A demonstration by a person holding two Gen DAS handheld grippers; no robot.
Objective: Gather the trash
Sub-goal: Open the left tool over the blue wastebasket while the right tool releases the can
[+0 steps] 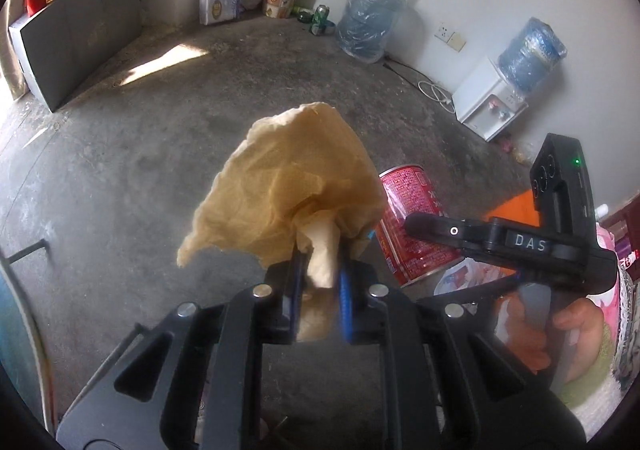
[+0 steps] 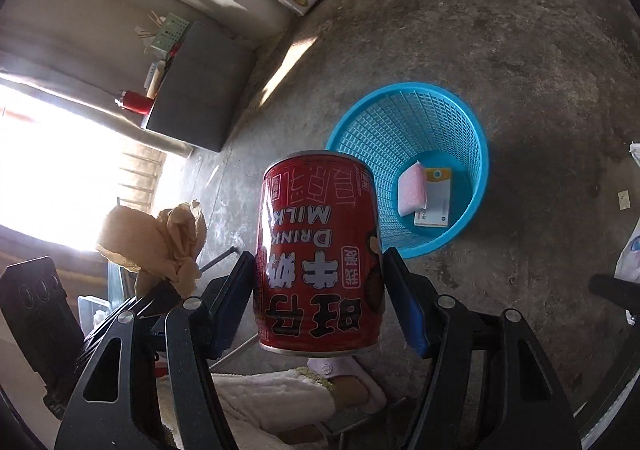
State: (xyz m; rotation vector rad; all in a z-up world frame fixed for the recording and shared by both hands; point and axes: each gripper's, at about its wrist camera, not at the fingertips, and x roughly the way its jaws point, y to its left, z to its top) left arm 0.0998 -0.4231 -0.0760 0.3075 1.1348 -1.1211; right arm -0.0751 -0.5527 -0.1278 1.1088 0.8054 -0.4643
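Both hands carry trash toward the blue basket point(image 2: 408, 169), which stands on the bare concrete floor point(image 1: 160, 137) with a pink sponge point(image 2: 412, 189) and a small booklet point(image 2: 436, 197) already lying in its bottom. That looks like the reason for the downward tilt of both tools — each load is being aimed at the open mouth.

The left gripper point(image 1: 320, 270) is pinched nearly together on the twisted stem of a crumpled brown paper point(image 1: 288, 189), the loose bulk fanning out above the blue pads; a narrow hold suits something so soft.

The right gripper point(image 2: 320, 302) stands wide, its pads pressed on either side of a red milk can point(image 2: 318, 270), held upside down by its printing. The can hangs just short of the basket's near rim, not yet over the opening. The paper is off to the can's left, farther from the basket, so I'd guess the can goes in first.
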